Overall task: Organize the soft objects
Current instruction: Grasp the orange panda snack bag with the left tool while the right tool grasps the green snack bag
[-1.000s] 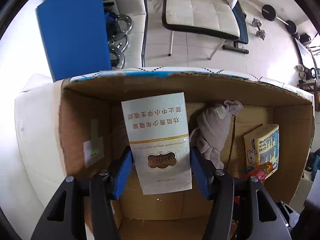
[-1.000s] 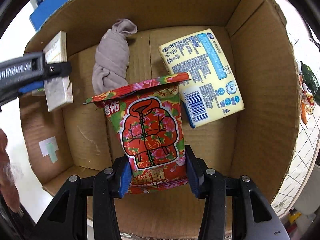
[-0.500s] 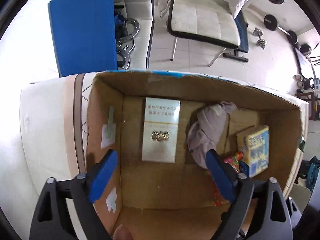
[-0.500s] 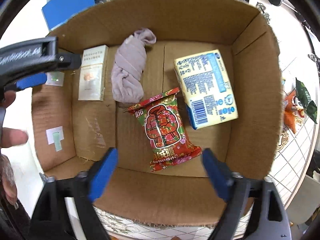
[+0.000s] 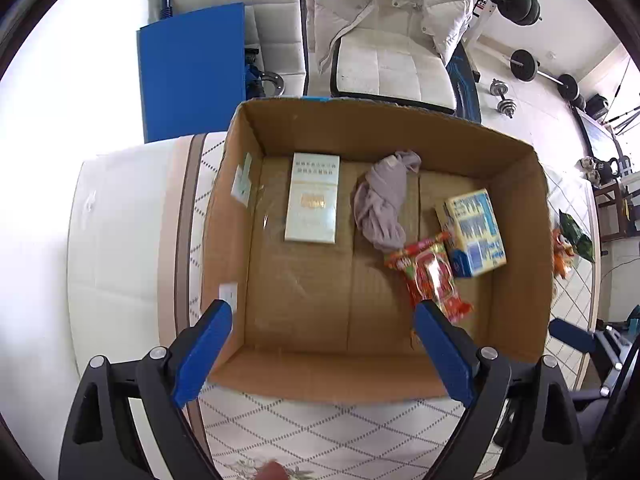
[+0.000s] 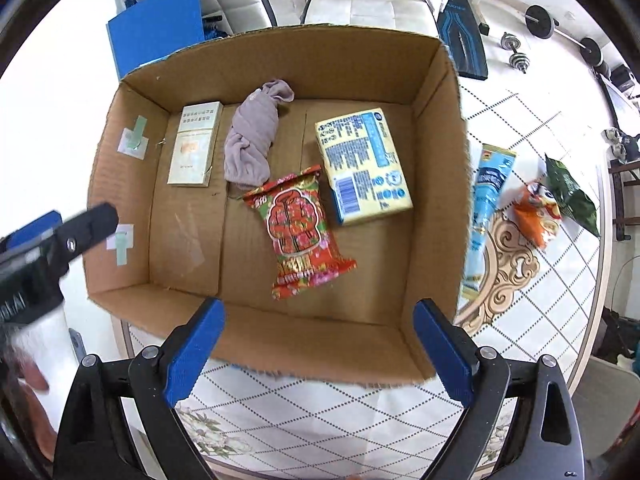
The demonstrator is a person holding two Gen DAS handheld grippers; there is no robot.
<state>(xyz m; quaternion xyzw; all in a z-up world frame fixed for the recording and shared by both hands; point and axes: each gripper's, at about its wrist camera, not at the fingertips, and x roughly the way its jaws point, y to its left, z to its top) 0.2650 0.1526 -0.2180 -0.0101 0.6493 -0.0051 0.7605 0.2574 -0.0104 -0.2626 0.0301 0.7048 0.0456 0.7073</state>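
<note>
We hold both grippers pointing down over an open cardboard box [image 6: 436,184]. The left gripper [image 5: 322,328] has its jaws spread wide with nothing between them, and the right gripper [image 6: 320,328] likewise stands wide and empty. On the box floor lie a pale carton [image 6: 195,145], a knotted grey cloth [image 6: 252,140], a red snack packet [image 6: 300,232] and a yellow tissue pack [image 6: 362,164], the packet touching both cloth and pack. The box sits on a desk [image 6: 320,412] with a diamond-patterned cover. Outside the box's right wall lie a blue tube [image 6: 486,204], an orange packet [image 6: 538,212] and a green packet [image 6: 570,192].
</note>
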